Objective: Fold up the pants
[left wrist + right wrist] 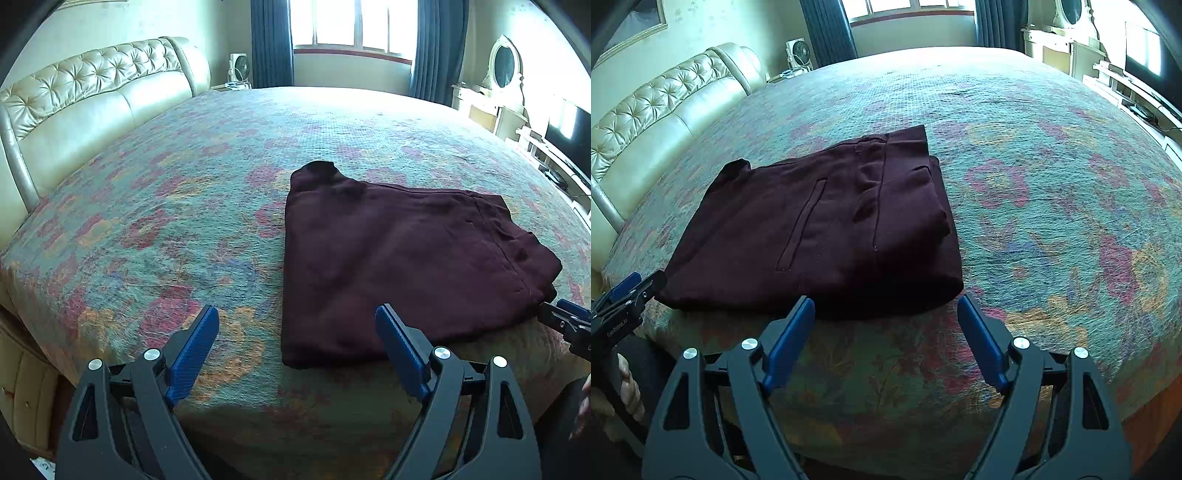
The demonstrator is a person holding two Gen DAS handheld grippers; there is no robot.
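Right wrist view: the dark maroon folded fabric pants (827,225) sit at about 11 o'clock from my right tool (886,332), near the front edge of the floral patterned bed (1052,184). From my left tool (297,343) they're at 1 o'clock. Both tools gape wide, holding nothing, each just short of the near hem, so neither is clearly closer. Pants look like a flat, tidy rectangle, pocket slit up, long axis running away from me. Probably done.
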